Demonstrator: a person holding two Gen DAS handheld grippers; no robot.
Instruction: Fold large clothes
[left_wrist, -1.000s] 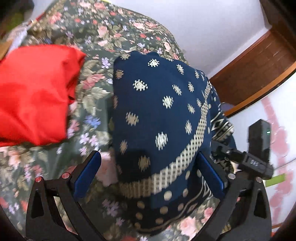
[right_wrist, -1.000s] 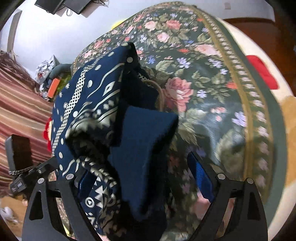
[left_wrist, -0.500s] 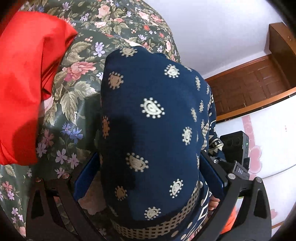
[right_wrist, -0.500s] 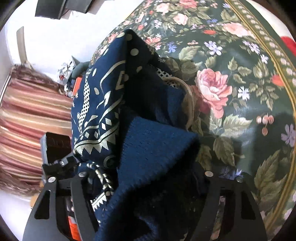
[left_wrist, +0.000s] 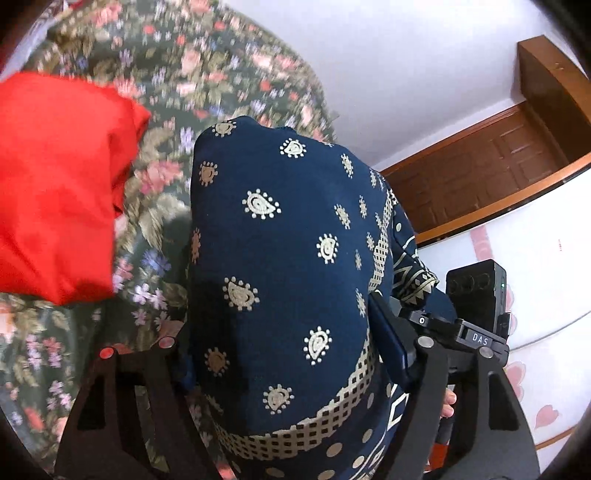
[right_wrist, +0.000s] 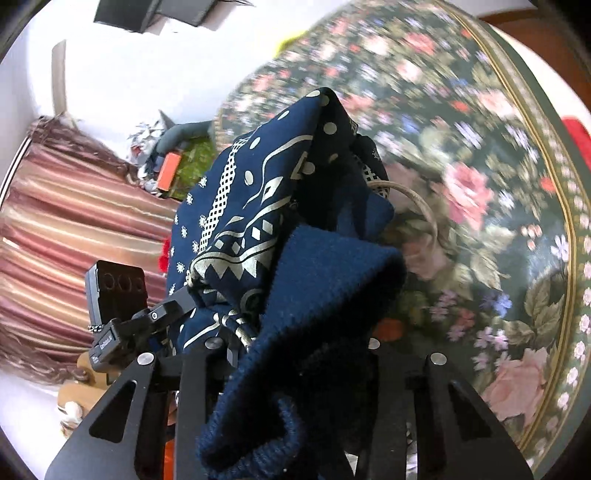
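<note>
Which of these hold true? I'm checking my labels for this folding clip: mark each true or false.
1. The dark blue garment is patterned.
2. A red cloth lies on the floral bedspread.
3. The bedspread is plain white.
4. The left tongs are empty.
1. True: the navy garment carries pale paisley motifs.
2. True: the red cloth lies on the floral bedspread.
3. False: it is dark with flowers.
4. False: the left tongs have the garment between them.

Bunched navy patterned garment (left_wrist: 280, 266) aloft
</note>
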